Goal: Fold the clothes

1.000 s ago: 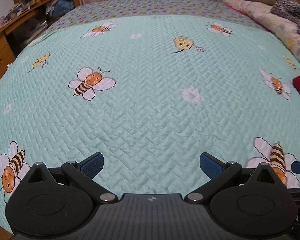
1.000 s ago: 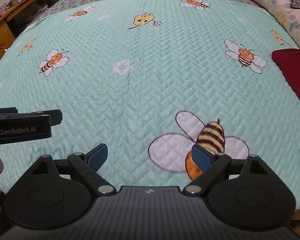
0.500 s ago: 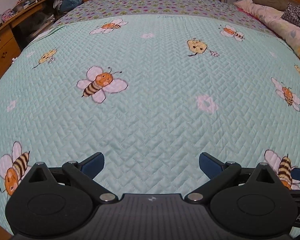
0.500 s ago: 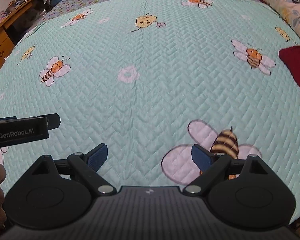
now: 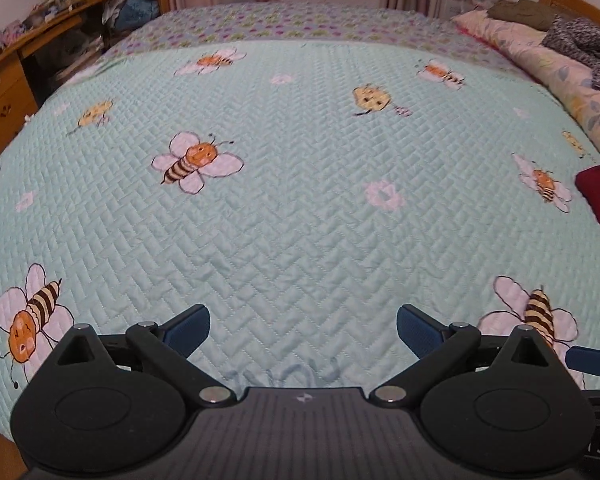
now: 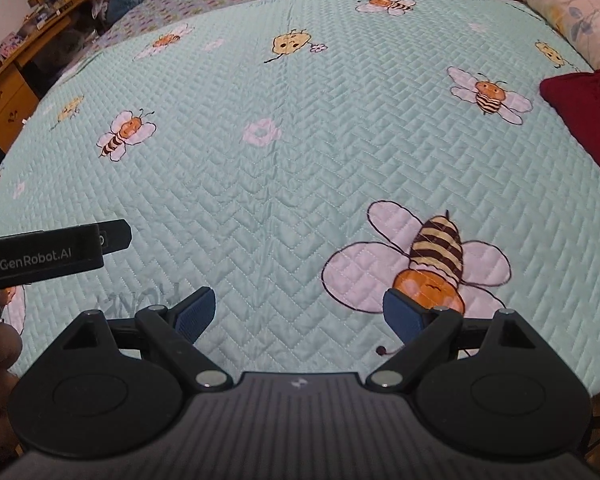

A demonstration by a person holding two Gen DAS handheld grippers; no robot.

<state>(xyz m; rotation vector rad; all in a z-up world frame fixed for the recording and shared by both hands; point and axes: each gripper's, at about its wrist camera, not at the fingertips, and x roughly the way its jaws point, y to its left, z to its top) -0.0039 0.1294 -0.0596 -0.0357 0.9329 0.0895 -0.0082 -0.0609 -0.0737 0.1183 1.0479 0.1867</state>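
Both tools gape empty — red garment (image 6: 584, 116) well apart.

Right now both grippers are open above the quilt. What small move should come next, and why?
Probably move the right gripper toward the dark red garment at the right edge of the quilt. Both it and the left gripper hold nothing, and no other cloth lies nearer.

Quilt (image 5: 300, 220) bare; red garment (image 6: 580, 116) right

We count two grippers, the left gripper (image 5: 303, 330) and the right gripper (image 6: 299, 314), one quilted bedspread (image 6: 300, 168), one dark red garment (image 6: 584, 112), one floral pillow (image 5: 556, 76) and one wooden desk (image 5: 4, 92).
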